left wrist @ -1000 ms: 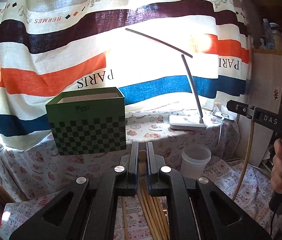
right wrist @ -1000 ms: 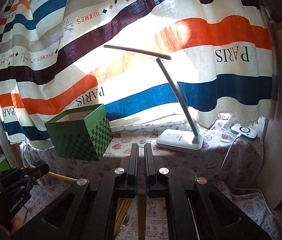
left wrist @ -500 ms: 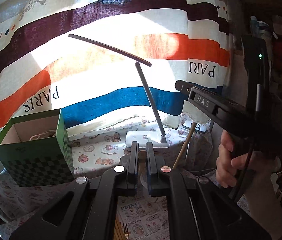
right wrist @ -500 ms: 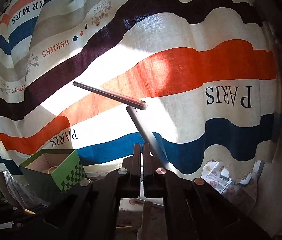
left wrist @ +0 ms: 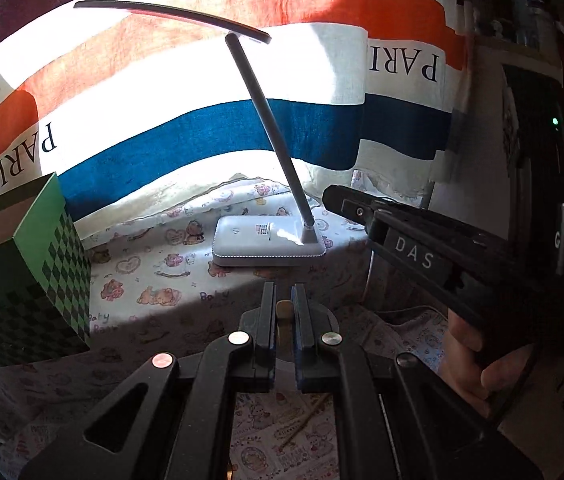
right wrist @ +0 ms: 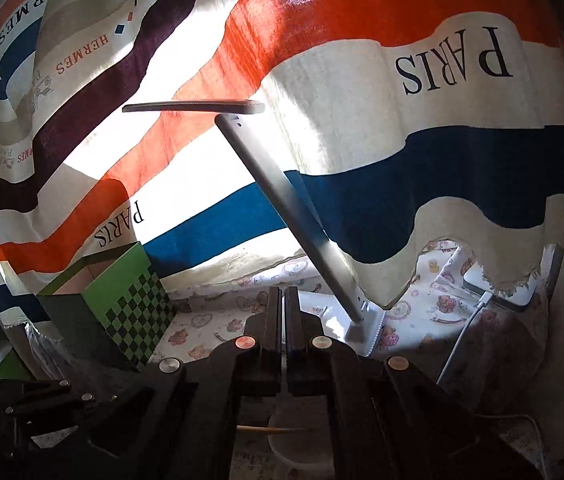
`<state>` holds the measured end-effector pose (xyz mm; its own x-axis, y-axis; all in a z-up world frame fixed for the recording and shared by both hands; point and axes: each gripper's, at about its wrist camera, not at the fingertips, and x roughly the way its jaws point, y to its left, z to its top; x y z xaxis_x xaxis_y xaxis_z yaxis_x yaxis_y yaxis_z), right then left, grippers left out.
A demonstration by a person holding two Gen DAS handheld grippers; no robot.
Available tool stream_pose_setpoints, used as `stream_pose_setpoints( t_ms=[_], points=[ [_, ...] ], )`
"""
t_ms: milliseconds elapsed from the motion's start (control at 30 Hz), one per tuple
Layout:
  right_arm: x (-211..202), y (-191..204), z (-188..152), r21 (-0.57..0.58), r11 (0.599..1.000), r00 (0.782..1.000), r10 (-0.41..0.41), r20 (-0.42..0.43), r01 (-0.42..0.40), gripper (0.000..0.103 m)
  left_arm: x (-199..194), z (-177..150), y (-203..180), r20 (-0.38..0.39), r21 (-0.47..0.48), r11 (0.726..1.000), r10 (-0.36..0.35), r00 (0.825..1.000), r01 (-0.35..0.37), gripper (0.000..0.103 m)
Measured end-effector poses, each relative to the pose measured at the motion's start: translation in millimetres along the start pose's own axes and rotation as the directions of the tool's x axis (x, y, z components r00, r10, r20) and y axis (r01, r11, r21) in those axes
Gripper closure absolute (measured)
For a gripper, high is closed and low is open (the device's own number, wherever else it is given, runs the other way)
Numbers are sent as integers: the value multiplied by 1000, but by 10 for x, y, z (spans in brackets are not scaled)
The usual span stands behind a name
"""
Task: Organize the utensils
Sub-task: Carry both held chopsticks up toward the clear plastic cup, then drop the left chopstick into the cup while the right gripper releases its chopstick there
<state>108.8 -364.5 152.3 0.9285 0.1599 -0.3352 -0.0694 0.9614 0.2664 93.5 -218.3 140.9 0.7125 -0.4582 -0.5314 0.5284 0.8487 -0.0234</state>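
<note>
Left claw (left wrist: 283, 300) pinches wooden stick (left wrist: 283, 307), mostly hidden

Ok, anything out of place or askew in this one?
Nothing spilled or damaged. One thin wooden stick lies loose and diagonal on the tablecloth below the left gripper, apart from the held stick.

Ahead of the left fingers (left wrist: 270, 312), the lamp (left wrist: 268, 246) stands on the counter (left wrist: 154, 264), its base just beyond the fingertips. The box (left wrist: 30, 276) sits on the counter left of the fingers, well apart from the lamp. The curtain (left wrist: 202, 120) hangs behind both, and the right gripper (left wrist: 338, 200) reaches in from the right, beside the lamp's base.
</note>
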Motion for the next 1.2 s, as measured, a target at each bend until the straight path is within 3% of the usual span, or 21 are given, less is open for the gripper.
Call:
stream_pose_setpoints(
  t_ms=[200,367,533,600,733,833,900,933,1033,1200],
  points=[
    [273,-302,-472,41,999,991,-30,-133,36,101,222,-105,91,6,-21,1000,9,1000,-9,97],
    [304,-526,-678,68,996,980,-44,-195,59,101,299,-127,257,16,-73,997,5,1000,-4,97],
    [322,-735,-859,136,989,959,-12,-285,52,101,204,-144,328,69,-71,997,27,997,-22,95],
    [341,-824,-936,164,985,947,7,-322,48,101,115,-160,344,99,-64,997,42,994,-36,80],
    [341,-962,-1054,187,980,931,4,-365,69,99,-179,-205,441,177,-80,994,90,980,-76,62],
    [369,-1044,-1115,202,975,910,2,-414,90,84,-413,-284,544,228,-92,984,167,959,-150,47],
    [403,-1099,-1149,203,970,890,-26,-455,132,83,-598,-390,676,266,-126,975,213,940,-186,29],
    [427,-1142,-1168,218,965,881,-28,-472,148,83,-673,-444,739,279,-143,970,231,932,-198,25],
    [542,-1319,-1238,312,927,840,-4,-543,206,83,-881,-672,946,300,-179,949,304,904,-259,13],
    [830,-1559,-1375,354,874,759,-26,-651,333,83,-1020,-1100,1165,281,-178,921,384,880,-346,3]
  ],
)
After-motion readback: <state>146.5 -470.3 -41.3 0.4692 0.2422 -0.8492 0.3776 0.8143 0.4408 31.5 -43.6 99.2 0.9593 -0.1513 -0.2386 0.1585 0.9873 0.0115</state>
